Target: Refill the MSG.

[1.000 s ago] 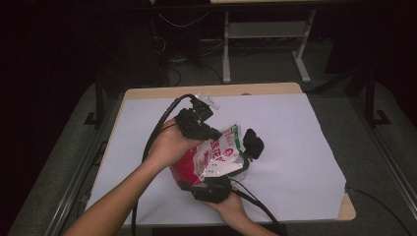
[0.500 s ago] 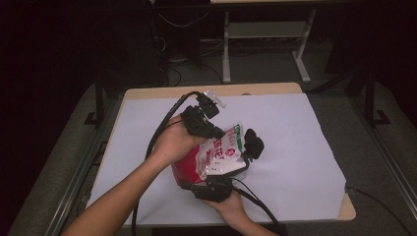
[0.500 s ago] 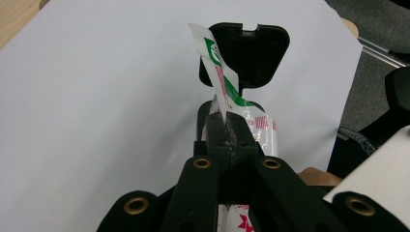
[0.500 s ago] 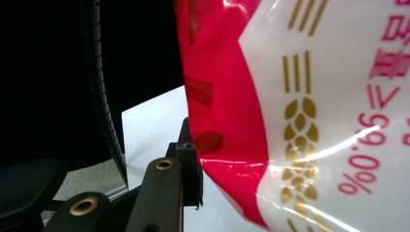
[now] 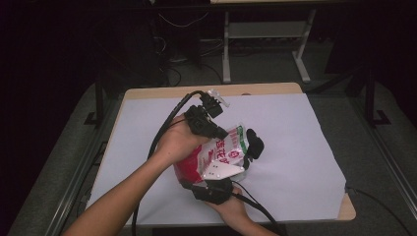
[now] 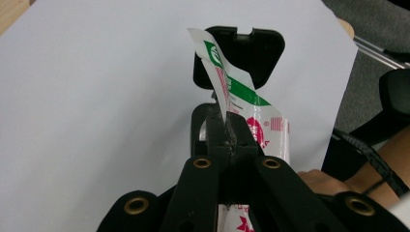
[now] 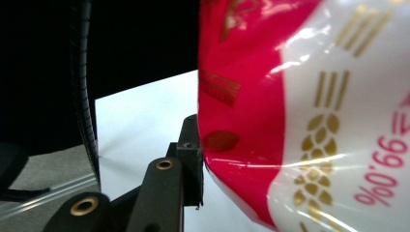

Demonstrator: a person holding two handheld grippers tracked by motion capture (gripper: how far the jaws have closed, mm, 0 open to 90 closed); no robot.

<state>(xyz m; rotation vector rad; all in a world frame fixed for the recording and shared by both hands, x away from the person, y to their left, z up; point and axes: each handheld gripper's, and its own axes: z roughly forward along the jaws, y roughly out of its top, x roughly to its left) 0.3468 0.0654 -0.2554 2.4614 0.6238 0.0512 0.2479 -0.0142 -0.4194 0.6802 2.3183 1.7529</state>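
- Red-and-white plastic bag [image 5: 216, 157] sits mid-tabletop, held up between both claws over the white sheet [image 5: 295, 147] that covers the tabletop [image 5: 265, 89].
- Left forearm enters from bottom left of the high view, angled up and right; left hand [image 5: 174, 142] wraps the left claw [image 5: 221, 132] body, which points right and slightly down at the bag's upper part.
- Left claw clenched on the bag's top edge: in the left gripper view its jaws meet, with the green-striped film strip [image 6: 220, 82] sticking up out of them, curled.
- Right hand [image 5: 228, 206] comes in at bottom centre, palm under the right claw [image 5: 246, 157], aimed away from the person; grey three-cornered plate [image 5: 221, 169] on top.
- Right claw is grasping the bag's lower body, jaws partly spread around it; one black pad [image 5: 254, 145] shows just right of the bag in the high view, and the same pad [image 6: 239, 55] shows behind the strip in the left gripper view.
- Right gripper view: one jaw sits against the red film [image 7: 232, 96]; the other jaw is hidden behind the bag.
- Bag's base is hidden by the hands, so cannot tell whether it touches the sheet.
- Print on the bag is too small to read from above, cut off close up.
- Cables [image 5: 162, 132] trail back from both claws; background beyond the tabletop is dark, hard to make out.
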